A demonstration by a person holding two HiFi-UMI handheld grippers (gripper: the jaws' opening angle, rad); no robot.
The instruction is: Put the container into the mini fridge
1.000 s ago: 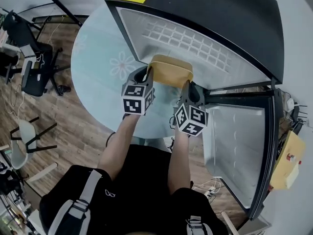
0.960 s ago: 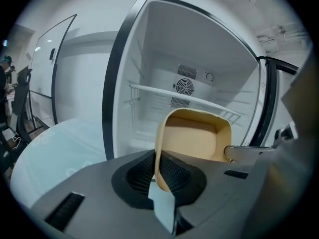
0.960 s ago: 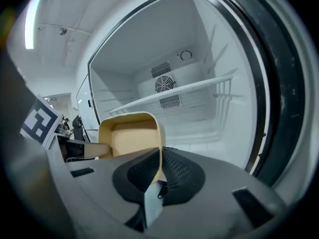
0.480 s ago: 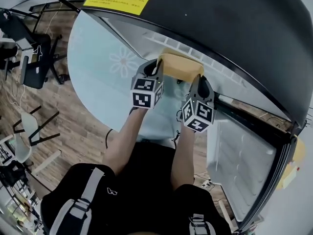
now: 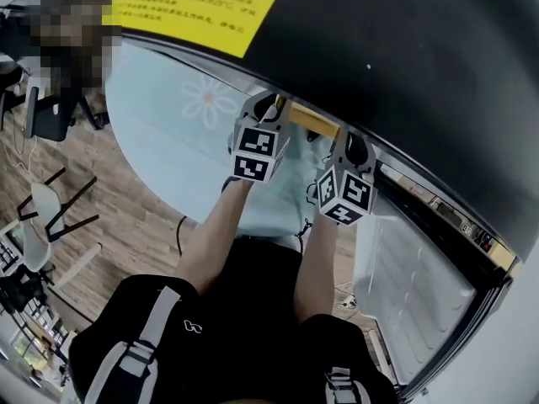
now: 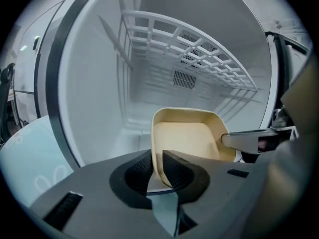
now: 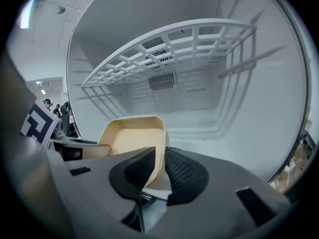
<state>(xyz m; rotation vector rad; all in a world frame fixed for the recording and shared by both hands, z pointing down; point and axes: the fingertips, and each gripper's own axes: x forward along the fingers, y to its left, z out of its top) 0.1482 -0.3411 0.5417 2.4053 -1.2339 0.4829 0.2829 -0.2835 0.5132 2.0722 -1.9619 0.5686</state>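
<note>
Left of the mini fridge, chairs stand on the wooden floor. The round glass tabletop carries the mini fridge. A yellow label is fixed to the mini fridge's black top.

The left hand-held gripper reaches into the mini fridge's front opening. Its jaws are opening, and the left rim of the container stands between its pads.

The tan container sits inside the mini fridge, low in the cavity and close to the front opening. The white wire shelf runs above it and clear of it. In the head view the mini fridge's top overhangs the container, so only a yellow strip shows.

The right hand-held gripper enters the mini fridge beside the left one. Its jaws are also opening, with the container's right rim between the pads.

The mini fridge's door hangs open on the right.
</note>
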